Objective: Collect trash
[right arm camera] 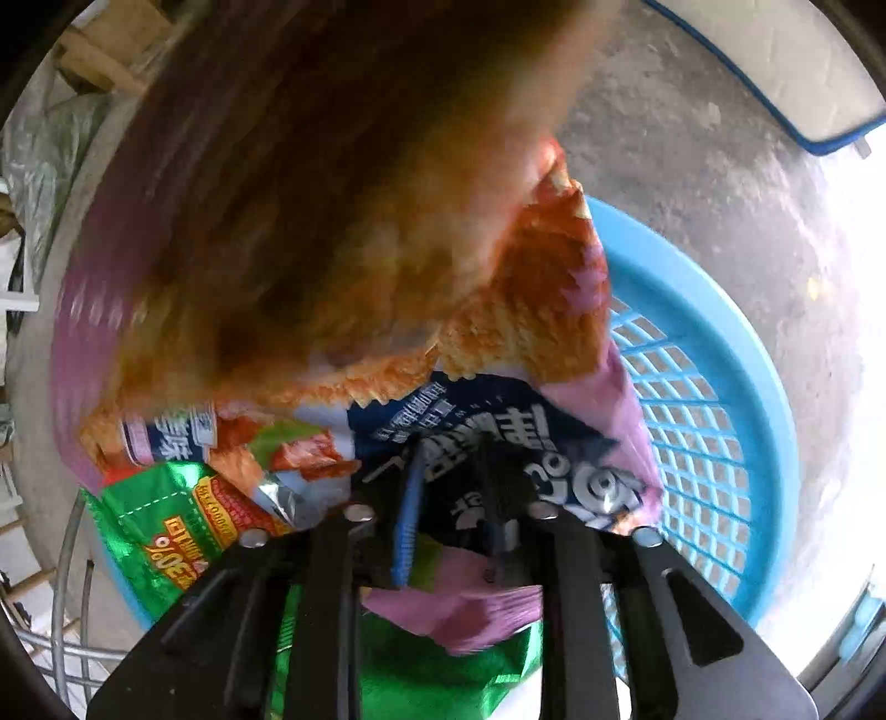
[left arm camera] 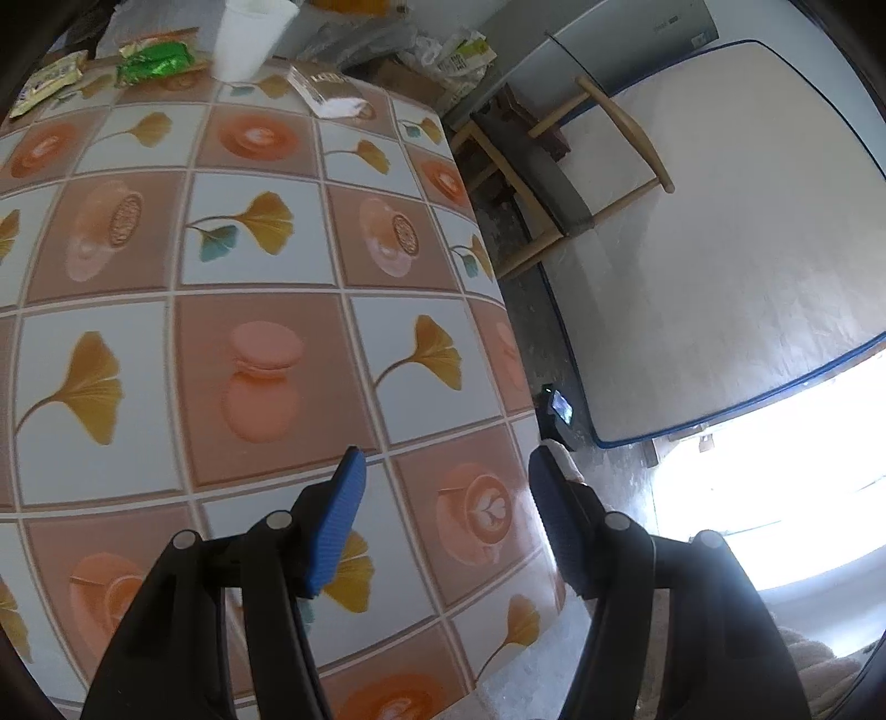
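Left wrist: our left gripper (left arm camera: pixel 443 471) hung wide and empty over the table (left arm camera: pixel 266 266); wrappers (left arm camera: pixel 158 61) lay far. Right wrist: our right gripper (right arm camera: pixel 451 498), jaws parted, was dropping a bag (right arm camera: pixel 498 443) into the basket (right arm camera: pixel 720 443). Next, we judged, fetch the wrappers.

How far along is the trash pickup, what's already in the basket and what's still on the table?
Done: a green foil wrapper already lies in the blue plastic basket. In hand: the right gripper hangs over the basket with a purple-and-orange snack bag between its parted jaws. Left: another green wrapper, a yellowish packet, a white paper cup and a clear wrapper remain on the tiled-pattern table; the left gripper is open and empty.
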Tool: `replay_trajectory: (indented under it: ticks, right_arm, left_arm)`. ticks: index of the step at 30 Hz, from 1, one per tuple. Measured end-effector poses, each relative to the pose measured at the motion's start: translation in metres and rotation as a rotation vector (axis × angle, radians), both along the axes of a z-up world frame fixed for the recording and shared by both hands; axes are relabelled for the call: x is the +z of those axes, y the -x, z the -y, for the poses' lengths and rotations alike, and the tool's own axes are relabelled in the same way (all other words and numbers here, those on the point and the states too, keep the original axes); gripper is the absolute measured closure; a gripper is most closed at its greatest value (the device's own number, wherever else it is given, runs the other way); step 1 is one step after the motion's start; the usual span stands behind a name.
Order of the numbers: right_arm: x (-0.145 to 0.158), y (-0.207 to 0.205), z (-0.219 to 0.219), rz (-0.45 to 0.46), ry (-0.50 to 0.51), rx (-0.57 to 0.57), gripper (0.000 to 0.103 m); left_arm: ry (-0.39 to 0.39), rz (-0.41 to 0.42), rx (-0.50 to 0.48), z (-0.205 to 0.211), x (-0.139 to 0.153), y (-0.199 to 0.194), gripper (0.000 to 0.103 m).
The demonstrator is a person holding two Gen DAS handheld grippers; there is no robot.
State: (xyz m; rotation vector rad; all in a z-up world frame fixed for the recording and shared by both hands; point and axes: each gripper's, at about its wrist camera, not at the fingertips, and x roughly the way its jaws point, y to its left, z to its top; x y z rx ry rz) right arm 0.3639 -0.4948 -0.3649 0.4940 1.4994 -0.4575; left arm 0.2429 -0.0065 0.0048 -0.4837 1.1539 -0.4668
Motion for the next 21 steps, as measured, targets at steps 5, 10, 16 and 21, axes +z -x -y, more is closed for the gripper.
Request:
replay_trajectory:
  ticks: [5,10,16,21]
  right_arm:
    - [0.030,0.020,-0.004,0.074,0.050,0.044,0.050]
    - [0.057,0.048,0.008,0.169,0.034,0.035,0.049]
    - [0.110,0.101,0.002,0.313,0.027,0.030,0.048]
    - [0.173,0.137,-0.027,0.479,0.045,0.069,0.048]
  left_arm:
    - [0.029,0.001,0.007,-0.003,-0.001,0.004,0.044]
    - [0.038,0.037,-0.006,-0.004,0.007,0.015,0.044]
    - [0.013,0.091,-0.002,-0.009,0.014,0.032,0.044]
    - [-0.047,0.176,-0.001,-0.009,0.024,0.055,0.044]
